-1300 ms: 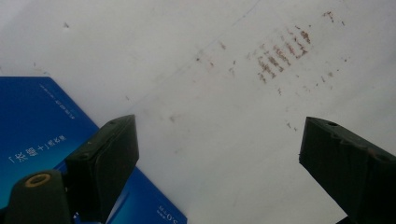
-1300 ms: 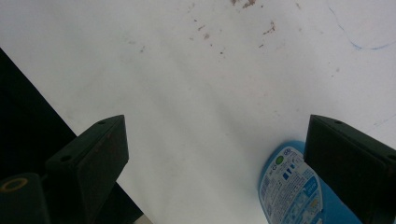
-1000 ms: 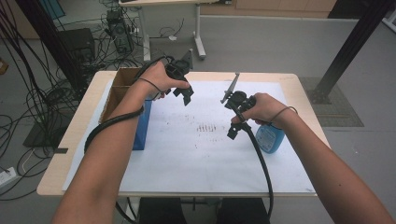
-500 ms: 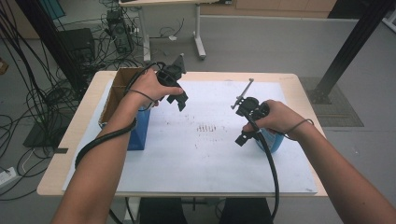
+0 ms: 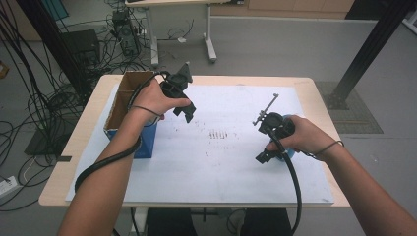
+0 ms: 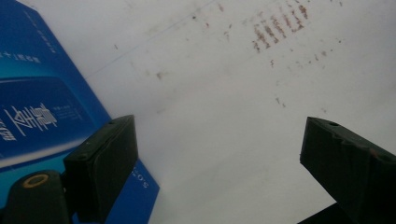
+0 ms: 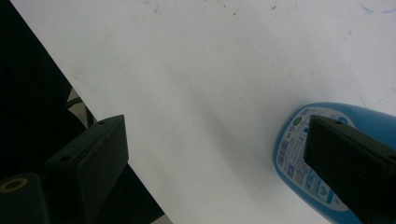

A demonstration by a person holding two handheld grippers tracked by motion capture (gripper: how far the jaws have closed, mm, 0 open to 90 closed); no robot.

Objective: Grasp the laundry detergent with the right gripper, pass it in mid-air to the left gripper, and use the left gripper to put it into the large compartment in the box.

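One blue bottle [image 7: 299, 154] lies flat, label showing.

Soft, even light from above falls on the white sheet [image 5: 221, 162], leaving only faint shadows. The high view is slightly soft, its edges bowed. Both gripper views blur the near black jaws; the blue bottle [image 7: 299, 154] looks hazy.

A lab: floor cables [image 5: 34, 105], black frame posts [image 5: 373, 44]
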